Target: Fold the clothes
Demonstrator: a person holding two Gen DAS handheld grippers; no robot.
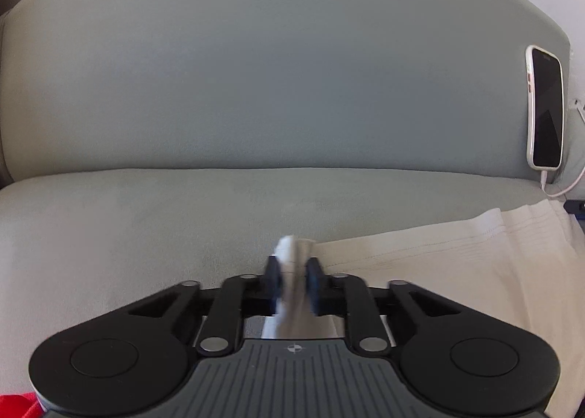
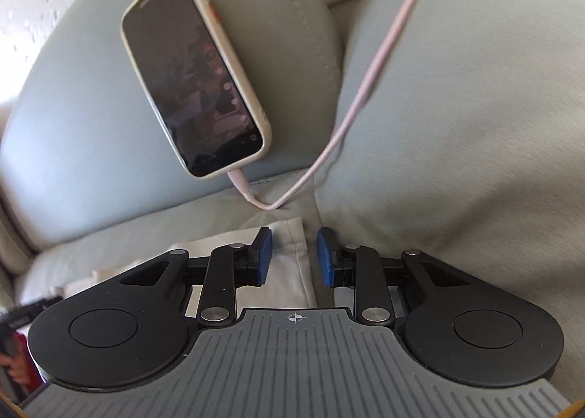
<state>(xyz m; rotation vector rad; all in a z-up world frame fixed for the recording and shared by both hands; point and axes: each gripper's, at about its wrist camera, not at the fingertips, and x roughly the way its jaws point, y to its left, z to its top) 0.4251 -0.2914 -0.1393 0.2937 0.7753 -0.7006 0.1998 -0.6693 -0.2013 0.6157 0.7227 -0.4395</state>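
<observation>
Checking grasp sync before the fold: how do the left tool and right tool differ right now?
The left tool is pinched shut on a bunched corner of the cream garment; the right tool stands open, pads apart, with the garment's hem between them but not pressed. The left faces the bare sofa backrest; the right faces the phone and its cable. Both point at the same garment on the sofa.

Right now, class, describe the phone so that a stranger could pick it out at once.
Find the grey-green sofa. Against its back cushion, near the corner, leans the phone, above the cream cloth. It alone is hard and dark-screened, in a pale case, with a pink cable plugged into its lower end.
</observation>
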